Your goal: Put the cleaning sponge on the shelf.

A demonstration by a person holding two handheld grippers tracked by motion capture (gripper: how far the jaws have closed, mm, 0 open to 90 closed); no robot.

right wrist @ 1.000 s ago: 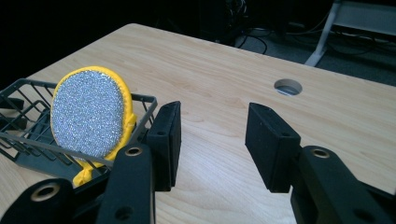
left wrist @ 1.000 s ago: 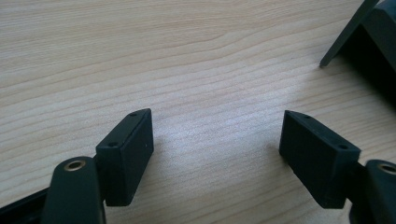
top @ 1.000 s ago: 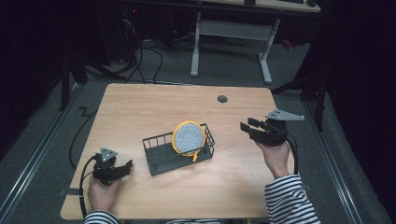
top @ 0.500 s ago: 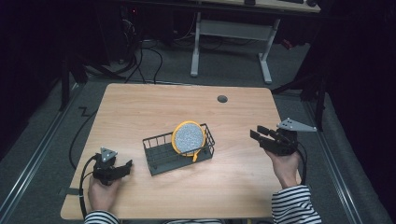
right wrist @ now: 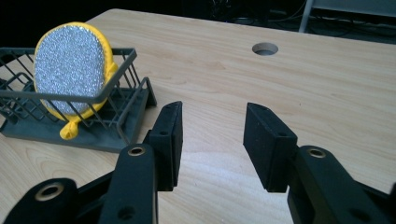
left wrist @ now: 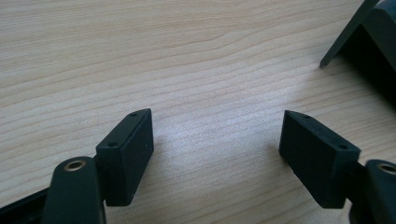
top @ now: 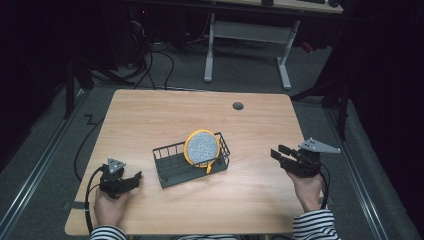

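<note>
A dark wire basket (top: 172,167) sits mid-table, and a round yellow-rimmed silver scrubber (top: 201,147) leans upright against its right end. From the right gripper view the scrubber (right wrist: 70,70) stands in the basket (right wrist: 123,112) at the left. My left gripper (top: 131,179) rests low on the table at the near left, open with nothing between its jaws, and its view has the basket's corner (left wrist: 369,37) at the top right. My right gripper (top: 279,152) is held over the table's right side, open and empty, pointing toward the basket.
A round cable hole (top: 238,106) lies in the tabletop at the far right. Bare wood surrounds the basket. Beyond the far edge stand a white desk frame (top: 247,37) and cables on the floor. A black cable (top: 89,192) loops from the left gripper.
My right gripper has drawn back toward the near right and sunk lower, away from the basket. The left gripper, basket and scrubber have stayed put.
</note>
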